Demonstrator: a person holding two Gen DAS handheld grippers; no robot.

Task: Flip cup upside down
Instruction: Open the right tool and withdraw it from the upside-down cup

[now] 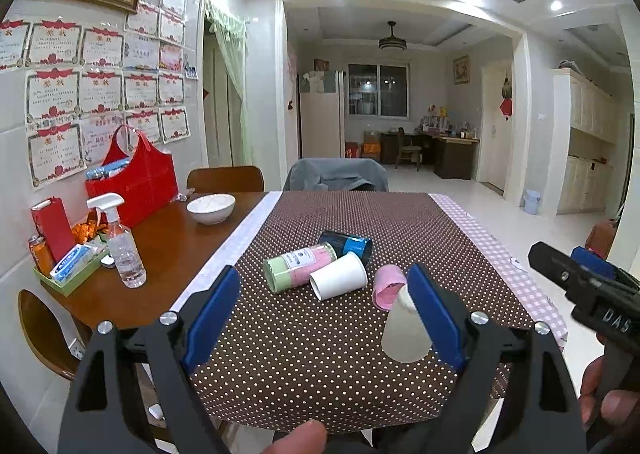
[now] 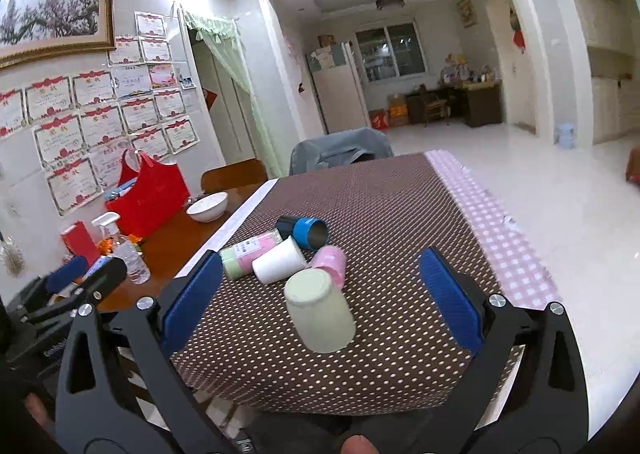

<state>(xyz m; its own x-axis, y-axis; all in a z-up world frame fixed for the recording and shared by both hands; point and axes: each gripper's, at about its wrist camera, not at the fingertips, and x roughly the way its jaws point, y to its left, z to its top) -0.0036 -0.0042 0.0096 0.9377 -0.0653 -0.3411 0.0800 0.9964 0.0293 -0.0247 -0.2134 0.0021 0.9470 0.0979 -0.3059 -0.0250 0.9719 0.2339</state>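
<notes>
While four cups (image 2: 280,262) lie toppled | pale cup (image 2: 320,310) inverted, rim down

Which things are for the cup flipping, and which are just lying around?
For the job:
- cream cup, already upside down
- white cup, pink cup, blue cup, green-pink cup, all on their sides
- left gripper, right gripper, both open

Just lying around:
- bowl
- spray bottle
- red bag

Five cups on the table (image 2: 380,205): one pale cup (image 2: 320,312) upside down, four on their sides: white (image 2: 278,262), pink (image 2: 330,264), blue (image 2: 306,232), green-and-pink (image 2: 248,256). One bowl (image 2: 207,206), one spray bottle (image 1: 120,242).
</notes>
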